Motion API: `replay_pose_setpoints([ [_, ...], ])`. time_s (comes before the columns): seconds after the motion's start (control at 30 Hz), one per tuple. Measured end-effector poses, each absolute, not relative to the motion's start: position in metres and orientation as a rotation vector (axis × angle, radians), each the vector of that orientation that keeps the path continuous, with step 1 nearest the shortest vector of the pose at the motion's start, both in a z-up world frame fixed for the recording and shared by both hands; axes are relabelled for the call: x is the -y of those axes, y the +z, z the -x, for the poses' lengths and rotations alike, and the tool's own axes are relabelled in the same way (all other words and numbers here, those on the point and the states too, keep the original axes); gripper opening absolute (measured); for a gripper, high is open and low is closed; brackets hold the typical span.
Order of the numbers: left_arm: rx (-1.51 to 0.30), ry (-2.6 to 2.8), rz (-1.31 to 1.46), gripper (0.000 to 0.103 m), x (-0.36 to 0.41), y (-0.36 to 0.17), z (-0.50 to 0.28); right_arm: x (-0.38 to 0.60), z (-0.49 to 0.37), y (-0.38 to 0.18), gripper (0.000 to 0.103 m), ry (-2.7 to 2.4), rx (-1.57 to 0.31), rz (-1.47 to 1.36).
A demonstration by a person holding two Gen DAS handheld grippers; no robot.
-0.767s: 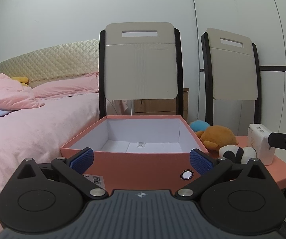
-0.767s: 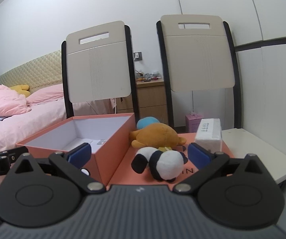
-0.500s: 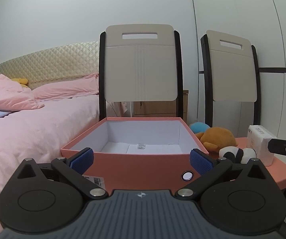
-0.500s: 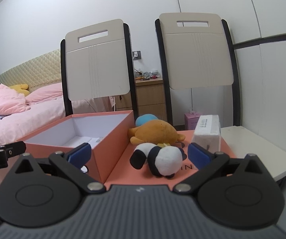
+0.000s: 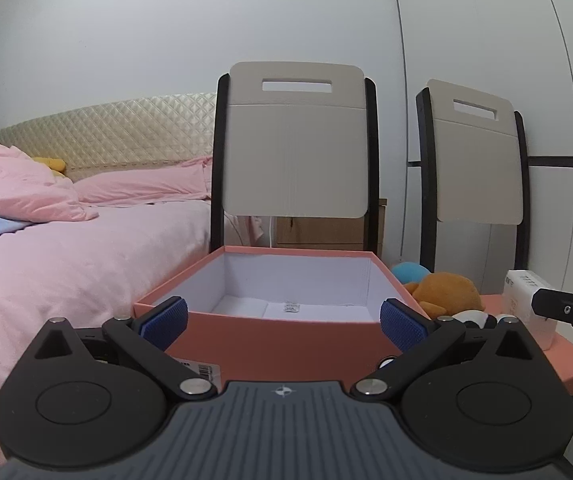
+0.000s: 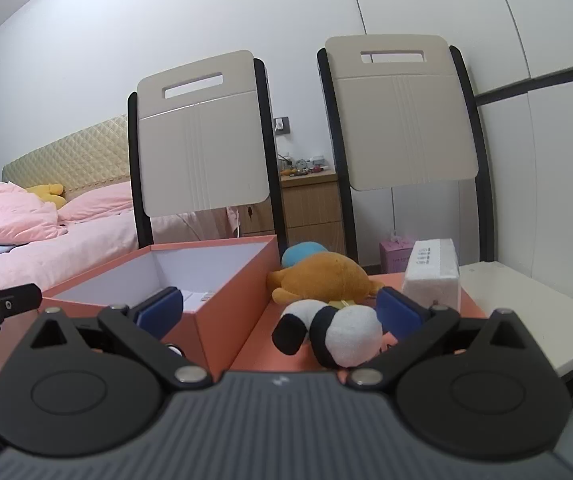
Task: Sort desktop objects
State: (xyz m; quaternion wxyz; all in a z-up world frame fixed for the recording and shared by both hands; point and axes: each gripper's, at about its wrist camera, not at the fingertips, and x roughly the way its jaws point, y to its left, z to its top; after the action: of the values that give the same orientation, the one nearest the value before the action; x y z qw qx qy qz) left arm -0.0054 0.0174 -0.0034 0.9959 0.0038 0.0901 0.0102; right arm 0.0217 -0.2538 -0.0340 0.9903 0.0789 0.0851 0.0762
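An open salmon box [image 5: 286, 344] with a white inside stands in front of my open, empty left gripper [image 5: 284, 320]; it also shows in the right wrist view [image 6: 230, 320]. Right of it, on the salmon lid [image 6: 262, 344], lie a panda plush [image 6: 342, 334], an orange plush [image 6: 326, 278] with a blue plush [image 6: 304, 250] behind, and a white tissue pack [image 6: 432, 276]. My right gripper [image 6: 280, 310] is open and empty, with the panda just ahead between its fingers. The plushes [image 5: 442, 292] and the tissue pack [image 5: 526, 300] also show in the left wrist view.
Two beige chair backs [image 6: 202, 140] [image 6: 402, 116] stand behind the box. A pink bed [image 5: 46, 256] lies to the left. A white tabletop [image 6: 526, 312] extends right. A wooden nightstand [image 6: 310, 208] and a small pink box [image 6: 394, 256] are behind.
Both grippers have sunk a little and come slightly closer to the box and the plushes. Nothing on the table moved.
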Motion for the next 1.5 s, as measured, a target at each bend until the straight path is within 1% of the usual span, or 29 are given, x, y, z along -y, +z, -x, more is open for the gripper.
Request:
replay_pose_setpoints([
  [0.27, -0.189, 0.017, -0.014, 0.103, -0.02, -0.006, 0.004, 0.247, -0.021, -0.036, 0.103, 0.177, -0.12, -0.16],
  [0.53, -0.117, 0.031, -0.001, 0.103, -0.027, -0.006, 0.006, 0.239, -0.025, -0.038, 0.103, 0.18, -0.075, -0.124],
  [0.77, -0.115, 0.056, -0.009, 0.103, -0.027, -0.007, 0.005, 0.231, -0.03, -0.039, 0.103, 0.188, -0.073, -0.089],
  [0.93, -0.145, 0.049, 0.0, 0.103, -0.027, -0.008, 0.005, 0.23, -0.028, -0.039, 0.103, 0.184, -0.091, -0.081],
  [1.5, -0.151, -0.014, -0.001, 0.103, -0.021, -0.016, 0.008, 0.24, -0.02, -0.038, 0.103, 0.205, -0.111, -0.128],
])
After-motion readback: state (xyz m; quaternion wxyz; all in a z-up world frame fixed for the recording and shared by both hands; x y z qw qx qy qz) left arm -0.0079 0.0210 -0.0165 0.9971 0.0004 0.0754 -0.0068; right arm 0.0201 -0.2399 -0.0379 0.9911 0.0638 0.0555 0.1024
